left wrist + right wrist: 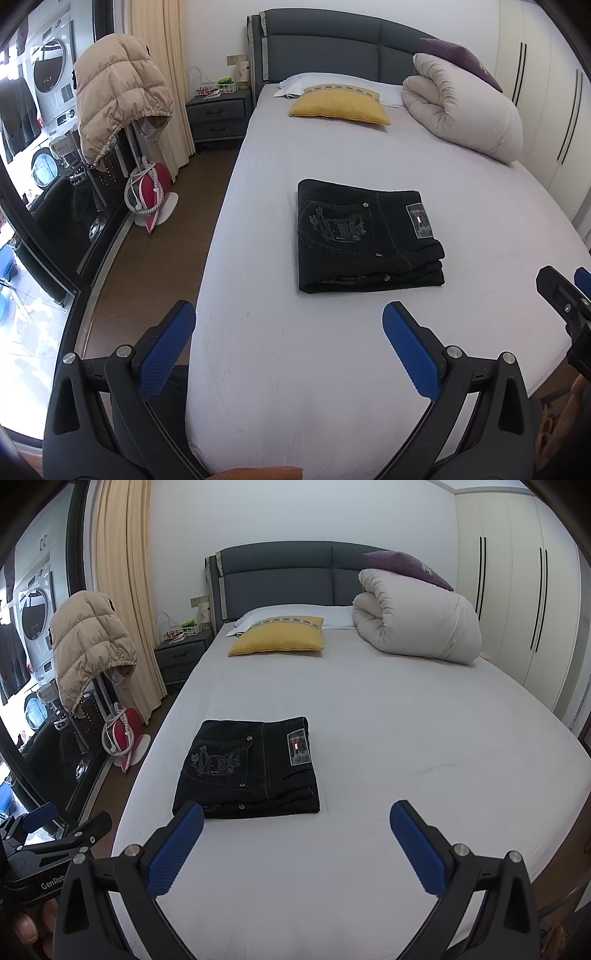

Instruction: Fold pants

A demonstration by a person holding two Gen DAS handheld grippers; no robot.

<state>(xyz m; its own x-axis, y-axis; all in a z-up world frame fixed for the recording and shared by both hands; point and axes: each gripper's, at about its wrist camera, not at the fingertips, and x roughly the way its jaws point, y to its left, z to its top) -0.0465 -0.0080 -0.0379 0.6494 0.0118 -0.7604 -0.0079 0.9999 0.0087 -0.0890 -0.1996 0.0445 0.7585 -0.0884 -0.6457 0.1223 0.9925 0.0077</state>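
Black jeans (365, 236) lie folded into a compact rectangle on the white bed sheet (295, 369), back pocket embroidery and waist label facing up. They also show in the right wrist view (247, 768). My left gripper (290, 325) is open and empty, held back from the near edge of the pants. My right gripper (297, 823) is open and empty, its left finger (177, 845) just in front of the pants' near left corner. Each gripper shows at the edge of the other's view.
A yellow pillow (279, 637), a white pillow (295, 614) and a rolled duvet (417, 620) with a purple cushion (406, 568) sit at the headboard. A nightstand (218, 110), beige jacket (118, 96) and red iron (151, 188) stand left of the bed. Wardrobes (517, 590) are right.
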